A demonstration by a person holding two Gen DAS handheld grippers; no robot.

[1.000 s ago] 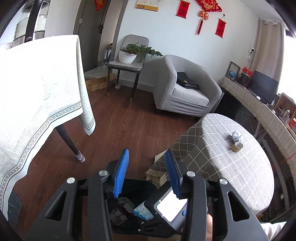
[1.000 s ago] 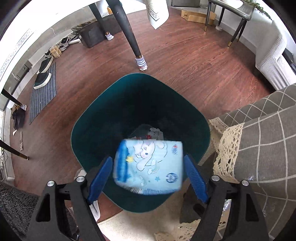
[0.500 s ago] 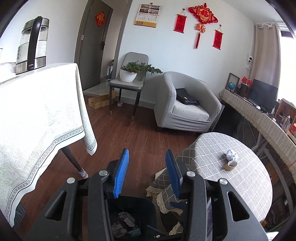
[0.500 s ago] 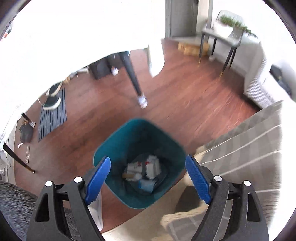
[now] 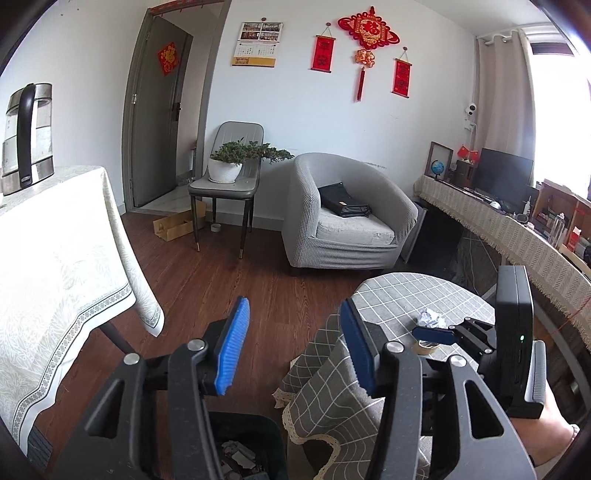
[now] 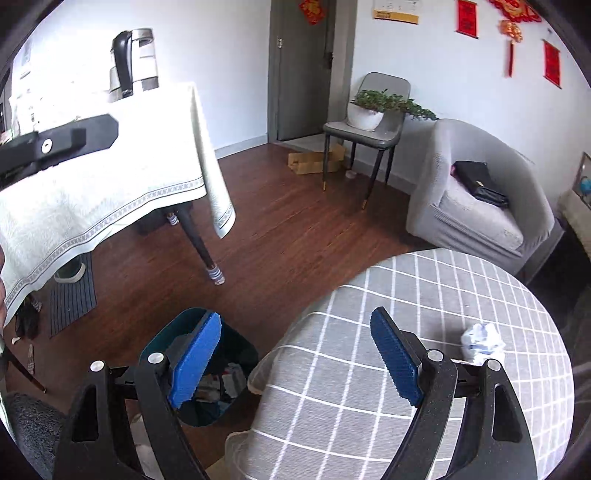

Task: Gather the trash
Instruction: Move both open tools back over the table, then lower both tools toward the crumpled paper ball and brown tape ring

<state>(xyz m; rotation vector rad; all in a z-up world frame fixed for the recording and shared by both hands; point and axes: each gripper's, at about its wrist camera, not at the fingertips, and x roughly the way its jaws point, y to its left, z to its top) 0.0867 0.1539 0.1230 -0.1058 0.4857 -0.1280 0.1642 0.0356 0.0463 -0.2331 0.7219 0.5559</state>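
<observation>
One legible sign only: the character 福 on the red knot ornament [image 5: 368,28] on the far wall; a similar mark on the red diamond [image 5: 167,58] on the door, the red scrolls [image 5: 323,53] and the wall calendar [image 5: 258,43] cannot be read.

Living room, white walls, daylight from the right

Dark wood floor [image 5: 207,280]; grey armchair [image 5: 347,218] at twelve o'clock, chair [image 5: 225,184] bearing a potted plant [image 5: 236,158] beside a grey door [image 5: 159,110], red hangings [image 5: 365,33] above.
</observation>
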